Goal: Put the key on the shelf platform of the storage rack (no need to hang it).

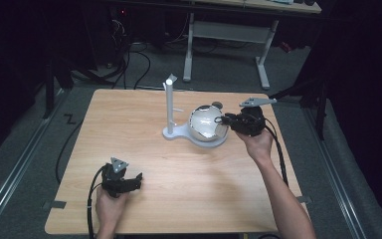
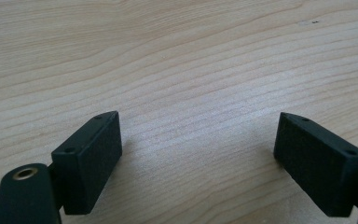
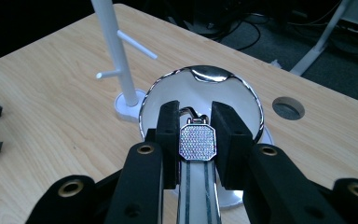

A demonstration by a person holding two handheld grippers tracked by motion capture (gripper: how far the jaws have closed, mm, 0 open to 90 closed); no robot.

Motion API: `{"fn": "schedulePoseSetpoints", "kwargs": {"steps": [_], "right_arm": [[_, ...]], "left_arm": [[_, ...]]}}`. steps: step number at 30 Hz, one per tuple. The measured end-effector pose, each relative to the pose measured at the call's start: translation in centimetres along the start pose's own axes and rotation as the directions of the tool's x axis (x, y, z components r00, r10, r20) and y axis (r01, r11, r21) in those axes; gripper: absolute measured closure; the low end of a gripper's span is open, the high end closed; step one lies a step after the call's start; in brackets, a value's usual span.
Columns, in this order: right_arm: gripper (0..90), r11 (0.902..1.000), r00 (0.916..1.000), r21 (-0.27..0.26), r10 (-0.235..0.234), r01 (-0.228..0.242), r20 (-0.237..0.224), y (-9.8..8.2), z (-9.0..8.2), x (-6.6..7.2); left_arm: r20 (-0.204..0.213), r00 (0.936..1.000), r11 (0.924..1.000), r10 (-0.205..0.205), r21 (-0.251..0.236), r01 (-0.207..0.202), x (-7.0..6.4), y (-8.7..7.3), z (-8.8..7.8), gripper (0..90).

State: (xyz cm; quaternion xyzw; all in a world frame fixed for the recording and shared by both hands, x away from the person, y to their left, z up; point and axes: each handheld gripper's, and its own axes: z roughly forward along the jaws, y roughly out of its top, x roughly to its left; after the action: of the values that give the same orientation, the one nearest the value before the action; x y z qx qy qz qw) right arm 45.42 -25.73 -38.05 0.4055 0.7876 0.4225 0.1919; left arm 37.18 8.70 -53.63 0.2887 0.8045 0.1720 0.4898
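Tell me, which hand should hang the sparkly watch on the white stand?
The right. Its gripper already pinches the sparkly watch above the shiny bowl, beside the white stand. The left gripper holds nothing, far off near the table's front edge.

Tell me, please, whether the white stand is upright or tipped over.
Upright: the white stand rests its base flat on the table, its post rising straight beside the bowl.

lab: floor cables (image 1: 129,59), workbench (image 1: 229,30) behind.
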Motion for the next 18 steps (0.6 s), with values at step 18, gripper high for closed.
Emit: {"fn": "schedulePoseSetpoints", "kwargs": {"steps": [18], "right_arm": [[74.3,0.9987,0.9987,0.009,0.050,-0.050,0.002,0.3,2.6,-1.0]], "left_arm": [[0.000,1.0000,1.0000,-0.002,0.001,0.002,0.0,0.0,0.0,15.5]]}}
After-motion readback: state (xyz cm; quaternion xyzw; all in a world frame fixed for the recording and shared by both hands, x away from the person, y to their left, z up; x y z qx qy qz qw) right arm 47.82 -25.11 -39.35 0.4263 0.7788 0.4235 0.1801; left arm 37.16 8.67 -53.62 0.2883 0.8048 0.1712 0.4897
